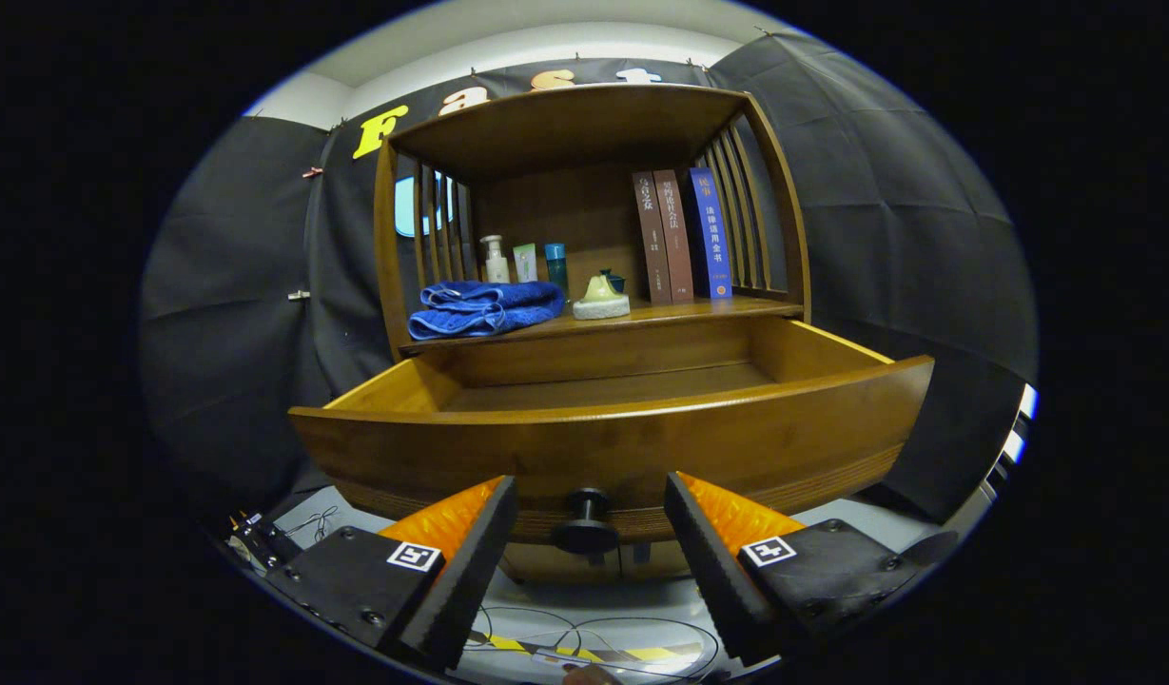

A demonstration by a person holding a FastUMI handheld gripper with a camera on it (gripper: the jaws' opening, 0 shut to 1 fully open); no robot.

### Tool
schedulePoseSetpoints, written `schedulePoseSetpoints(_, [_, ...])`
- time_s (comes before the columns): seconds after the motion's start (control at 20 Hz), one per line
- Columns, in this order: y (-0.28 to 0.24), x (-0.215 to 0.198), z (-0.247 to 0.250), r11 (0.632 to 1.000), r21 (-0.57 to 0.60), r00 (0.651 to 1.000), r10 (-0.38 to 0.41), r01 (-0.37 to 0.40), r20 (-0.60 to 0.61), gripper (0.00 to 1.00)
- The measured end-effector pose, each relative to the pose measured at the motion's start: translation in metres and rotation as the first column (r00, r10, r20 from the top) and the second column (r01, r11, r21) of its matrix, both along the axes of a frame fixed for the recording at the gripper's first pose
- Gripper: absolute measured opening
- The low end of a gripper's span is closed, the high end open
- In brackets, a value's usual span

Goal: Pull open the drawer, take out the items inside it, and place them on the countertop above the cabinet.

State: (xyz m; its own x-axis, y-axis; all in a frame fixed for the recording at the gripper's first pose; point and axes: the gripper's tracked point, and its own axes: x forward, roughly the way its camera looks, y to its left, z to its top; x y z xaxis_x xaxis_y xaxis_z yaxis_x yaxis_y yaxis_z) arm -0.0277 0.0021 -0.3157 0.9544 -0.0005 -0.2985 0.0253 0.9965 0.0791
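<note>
Tool (591, 518): our two fingers stand spread wide, gripping nothing, one on each side of the knob.
Knob (586, 523): dark and round, on the drawer front, between our fingers and touching neither.
Drawer (613, 442): pulled well out of the cabinet (779, 190); we see its bare wooden floor; what lies behind the front board we cannot tell.
Desk (727, 308): the cabinet's top board, above the drawer, carries a folded blue towel (484, 307), three small bottles (524, 261) behind it, a pale dish (601, 300) and three upright books (681, 236).
Floor: cables (584, 636) and striped tape (641, 654) lie under us.
</note>
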Motion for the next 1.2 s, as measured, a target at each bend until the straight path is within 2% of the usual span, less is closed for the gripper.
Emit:
schedulePoseSetpoints(0.3, [0.002, 0.013, -0.012, 1.000, -0.010, 1.000, -0.008, 0.008, -0.003, 0.99])
schedulePoseSetpoints(0.75, [-0.003, 0.023, -0.011, 0.997, -0.043, 0.998, -0.060, 0.061, 0.014, 0.98])
schedulePoseSetpoints(1.2, [-0.007, 0.097, -0.009, 0.997, -0.050, 0.998, -0.064, 0.064, 0.011, 0.98])
